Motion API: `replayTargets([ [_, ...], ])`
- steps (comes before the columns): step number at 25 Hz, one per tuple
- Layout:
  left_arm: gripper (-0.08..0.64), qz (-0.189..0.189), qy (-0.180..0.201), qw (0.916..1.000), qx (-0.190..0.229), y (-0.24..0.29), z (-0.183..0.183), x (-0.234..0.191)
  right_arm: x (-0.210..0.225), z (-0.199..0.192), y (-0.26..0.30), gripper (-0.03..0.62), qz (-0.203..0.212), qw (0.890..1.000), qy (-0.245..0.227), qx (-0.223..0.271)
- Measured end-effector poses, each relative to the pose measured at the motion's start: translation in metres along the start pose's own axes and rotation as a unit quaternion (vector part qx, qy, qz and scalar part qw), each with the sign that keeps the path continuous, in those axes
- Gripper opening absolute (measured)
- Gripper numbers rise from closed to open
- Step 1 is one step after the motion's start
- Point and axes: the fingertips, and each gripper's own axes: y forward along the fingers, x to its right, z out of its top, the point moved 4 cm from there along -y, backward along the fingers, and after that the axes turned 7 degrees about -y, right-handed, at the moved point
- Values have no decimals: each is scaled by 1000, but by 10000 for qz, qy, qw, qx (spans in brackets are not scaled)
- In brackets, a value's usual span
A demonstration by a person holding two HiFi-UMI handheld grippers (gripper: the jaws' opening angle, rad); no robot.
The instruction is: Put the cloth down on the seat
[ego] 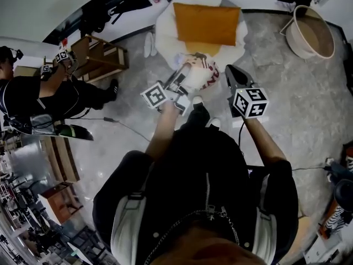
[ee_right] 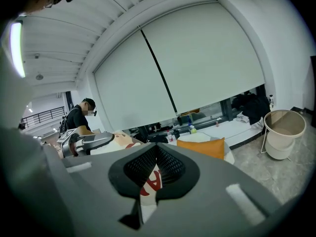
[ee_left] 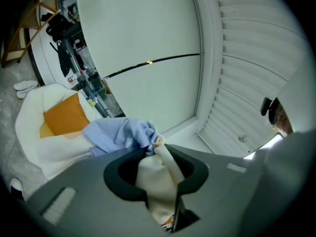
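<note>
Left claw (ee_left: 157,147) – clamping shut on cloth (ee_left: 148,177), pointing level; right claw (ee_right: 156,149) – jaws meeting, seemingly pinching the cloth's red-lettered edge, tilting downward.

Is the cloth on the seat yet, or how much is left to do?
Not yet. Picked up already: the cloth hangs pinched in the left gripper and right gripper, by the near edge of the white seat with its orange cushion. Remaining: lower it and let go.
</note>
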Motion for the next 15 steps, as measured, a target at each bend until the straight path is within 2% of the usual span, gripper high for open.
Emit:
replayTargets([
  [6, 104, 26, 230, 9996, -135, 15, 50, -23, -8, 22, 60, -2, -27, 9999, -92, -114],
  [9, 104, -104, 421, 9988, -230, 23, 73, -31, -11, 32, 85, -2, -80, 9997, -133, -161],
  [15, 104, -42, 251, 9992, -293, 38, 110, -55, -7, 43, 118, -2, -256, 9993, -116, -248],
])
